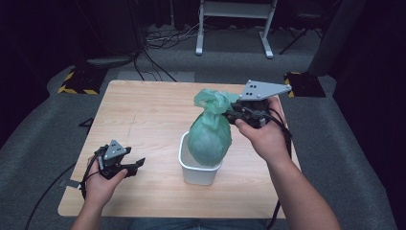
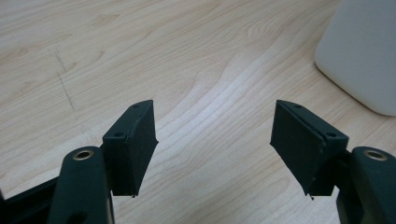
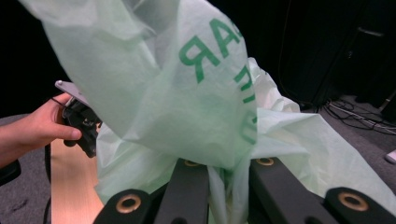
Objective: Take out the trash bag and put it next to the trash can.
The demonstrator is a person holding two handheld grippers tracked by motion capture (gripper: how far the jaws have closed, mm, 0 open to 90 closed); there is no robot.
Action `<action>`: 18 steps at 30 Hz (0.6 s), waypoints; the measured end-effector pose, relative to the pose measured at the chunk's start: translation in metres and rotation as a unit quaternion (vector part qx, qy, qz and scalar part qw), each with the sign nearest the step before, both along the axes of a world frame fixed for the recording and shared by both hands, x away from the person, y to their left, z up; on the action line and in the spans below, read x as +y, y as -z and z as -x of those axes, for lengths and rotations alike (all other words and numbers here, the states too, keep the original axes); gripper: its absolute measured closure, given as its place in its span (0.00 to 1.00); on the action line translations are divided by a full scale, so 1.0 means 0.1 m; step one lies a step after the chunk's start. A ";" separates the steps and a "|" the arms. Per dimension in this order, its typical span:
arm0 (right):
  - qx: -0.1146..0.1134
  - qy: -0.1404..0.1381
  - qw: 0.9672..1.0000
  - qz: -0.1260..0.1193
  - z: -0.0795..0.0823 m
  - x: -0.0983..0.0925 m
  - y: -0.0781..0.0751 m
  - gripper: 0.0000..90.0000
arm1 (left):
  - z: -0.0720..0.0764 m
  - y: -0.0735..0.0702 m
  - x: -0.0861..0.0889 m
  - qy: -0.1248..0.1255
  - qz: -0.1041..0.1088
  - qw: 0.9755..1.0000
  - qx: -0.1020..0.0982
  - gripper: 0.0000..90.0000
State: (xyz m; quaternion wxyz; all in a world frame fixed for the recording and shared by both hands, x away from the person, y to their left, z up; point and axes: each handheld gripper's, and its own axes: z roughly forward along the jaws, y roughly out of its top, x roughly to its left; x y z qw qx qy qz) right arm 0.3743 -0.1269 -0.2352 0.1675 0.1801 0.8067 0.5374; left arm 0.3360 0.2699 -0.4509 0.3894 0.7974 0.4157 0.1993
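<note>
A full green plastic bag [image 1: 209, 136] hangs with its lower part inside a small white bin [image 1: 198, 171] on the wooden table [image 1: 143, 110]. My right gripper [image 1: 231, 114] is shut on the bag's gathered neck, and the loose top of the bag [image 3: 187, 88] with green lettering spreads above its jaws. My left gripper [image 1: 136, 165] rests low over the table's front left, open with nothing between its pads [image 2: 135, 144]. The left gripper view has the bin's white wall [image 2: 364, 56] at its far right.
Grey carpet surrounds the table. Cables [image 1: 158, 40] and a white frame's legs [image 1: 234, 28] stand beyond the far edge. Two black-and-yellow striped bases [image 1: 76, 81] sit near the table's far corners. Bare wood lies left of the bin.
</note>
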 end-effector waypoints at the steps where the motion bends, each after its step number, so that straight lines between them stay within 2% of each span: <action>1: -0.001 0.002 1.000 -0.001 0.00 -0.02 -0.01 0.99 | 0.00 0.01 0.00 0.001 -0.002 1.000 0.002 0.35; 12: -0.025 0.039 0.999 -0.015 0.08 -0.31 -0.22 0.99 | -0.07 0.08 0.02 0.008 -0.013 1.000 0.018 0.35; 18: -0.031 0.072 0.997 -0.008 0.08 -0.49 -0.23 0.99 | -0.10 0.10 0.03 0.008 -0.012 1.000 0.026 0.35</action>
